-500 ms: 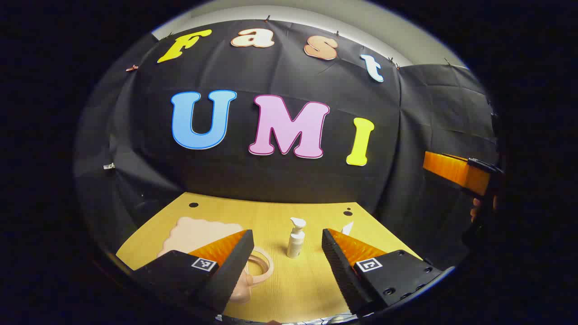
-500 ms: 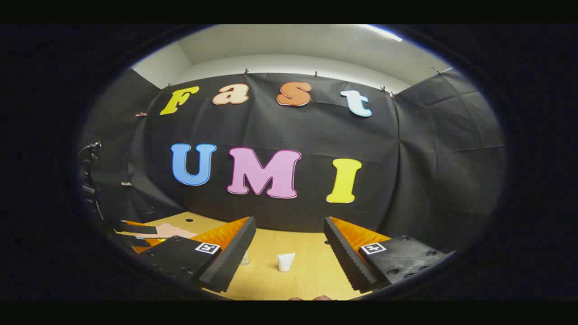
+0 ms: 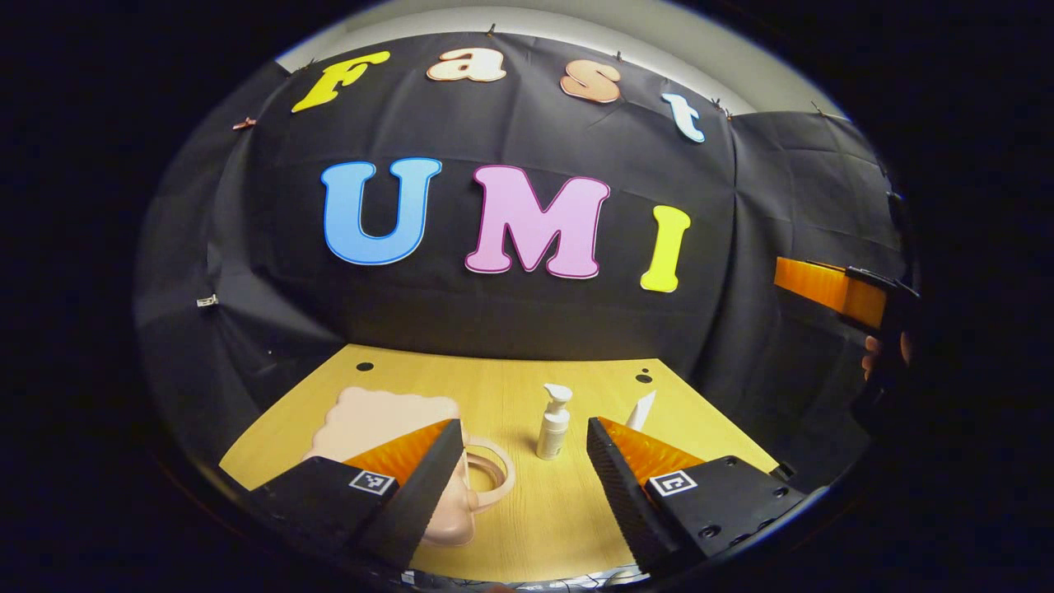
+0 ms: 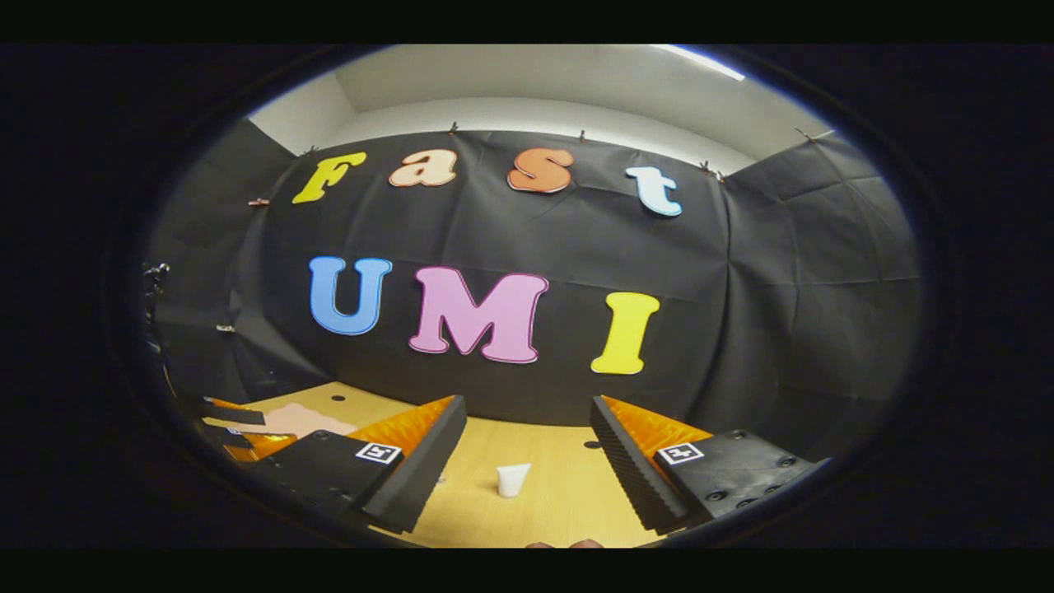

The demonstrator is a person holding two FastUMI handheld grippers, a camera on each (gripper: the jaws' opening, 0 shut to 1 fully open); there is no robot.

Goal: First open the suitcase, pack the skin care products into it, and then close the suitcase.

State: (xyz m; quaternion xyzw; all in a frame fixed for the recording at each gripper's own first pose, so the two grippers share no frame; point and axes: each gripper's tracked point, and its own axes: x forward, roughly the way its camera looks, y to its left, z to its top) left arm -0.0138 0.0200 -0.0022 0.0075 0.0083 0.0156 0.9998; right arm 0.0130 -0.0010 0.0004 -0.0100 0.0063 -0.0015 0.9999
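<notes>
In the left gripper view, a small pale-pink plastic suitcase with a scalloped edge and a looped handle (image 3: 387, 420) lies flat and closed on the left part of the light wooden tabletop (image 3: 527, 527), partly behind the left finger of the left gripper (image 3: 524, 473), whose jaws stand wide apart with nothing between them. To its right, near the table's middle, a white pump bottle (image 3: 553, 422) stands upright, and just beyond it a white squeeze tube (image 3: 641, 409) peeks out past the right finger. At the far right edge the right gripper (image 3: 832, 290) hangs in the air, held by a hand. In the right gripper view, the right gripper (image 4: 527, 469) is also spread wide and empty, with the white tube (image 4: 512, 478) standing on the table ahead between its fingers. The lid is not yet open, so opening comes first: the left gripper would do well to drop low toward the suitcase's front edge, take the lid rather than the handle, and lift slowly while the other steadies the base so the light case does not slide.
</notes>
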